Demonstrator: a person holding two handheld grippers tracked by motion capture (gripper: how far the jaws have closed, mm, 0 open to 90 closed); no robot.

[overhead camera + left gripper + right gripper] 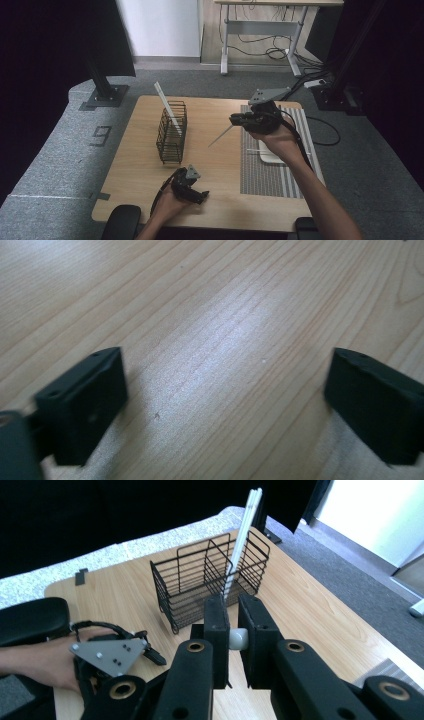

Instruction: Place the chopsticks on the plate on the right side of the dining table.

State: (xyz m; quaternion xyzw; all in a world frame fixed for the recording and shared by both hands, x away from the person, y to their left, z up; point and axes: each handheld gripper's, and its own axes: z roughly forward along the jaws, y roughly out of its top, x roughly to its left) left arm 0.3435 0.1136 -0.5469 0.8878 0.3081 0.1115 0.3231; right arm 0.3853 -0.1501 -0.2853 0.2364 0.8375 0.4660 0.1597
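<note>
Matt wood table [215,190]; black wire basket [171,132]; woven mat [272,172].

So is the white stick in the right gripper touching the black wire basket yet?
Apart. In the high view the white stick held by the right gripper ends over bare table, with a clear gap to the black wire basket.

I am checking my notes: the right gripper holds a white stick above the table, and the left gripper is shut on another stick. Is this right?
Not quite. The right gripper does hold a white stick above the table, but the left gripper is open with bare wood between its jaws, as the left gripper view shows.
</note>
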